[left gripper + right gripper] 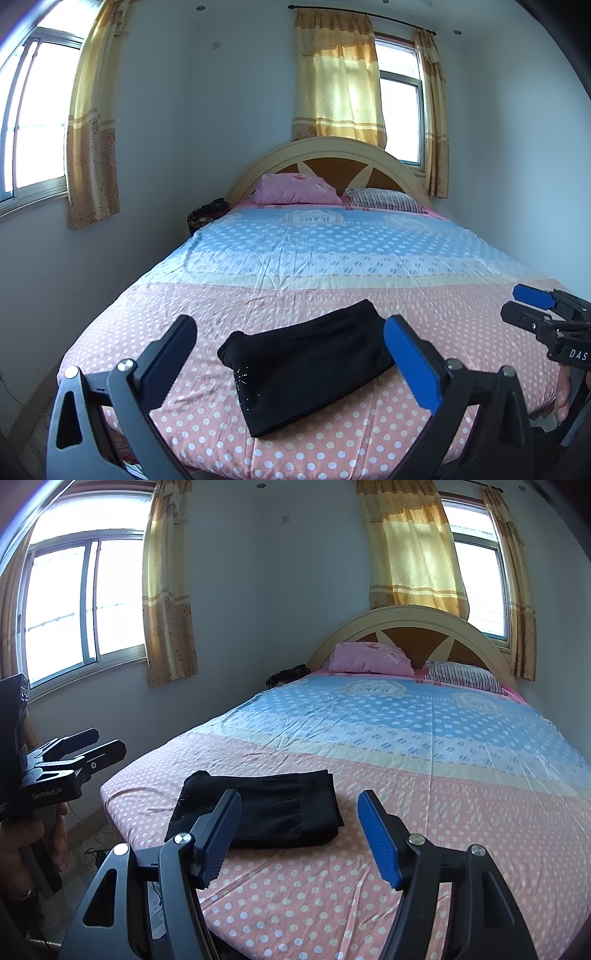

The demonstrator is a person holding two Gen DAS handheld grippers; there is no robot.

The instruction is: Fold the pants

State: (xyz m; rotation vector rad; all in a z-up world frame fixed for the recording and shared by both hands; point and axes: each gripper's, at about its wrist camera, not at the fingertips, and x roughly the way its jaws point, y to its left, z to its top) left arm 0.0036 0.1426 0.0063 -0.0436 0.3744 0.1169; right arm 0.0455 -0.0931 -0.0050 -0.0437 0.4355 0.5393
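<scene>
The black pants lie folded into a compact, flat rectangle near the foot of the bed, on the pink, white-dotted part of the bedspread. The layers sit neatly stacked, one corner bulges a little, and a small spray of sparkling studs shows on the near face in the left wrist view. There is one such garment. The left gripper hovers in front of it with its jaws spread wide on either side of the bundle, gripping nothing. The right gripper hangs just beside the pants, jaws also parted and empty. Further up, the spread turns blue with white dots. Two pillows rest at the arched headboard: one pink pillow and one striped pillow. Two windows with yellow curtains light the room.
</scene>
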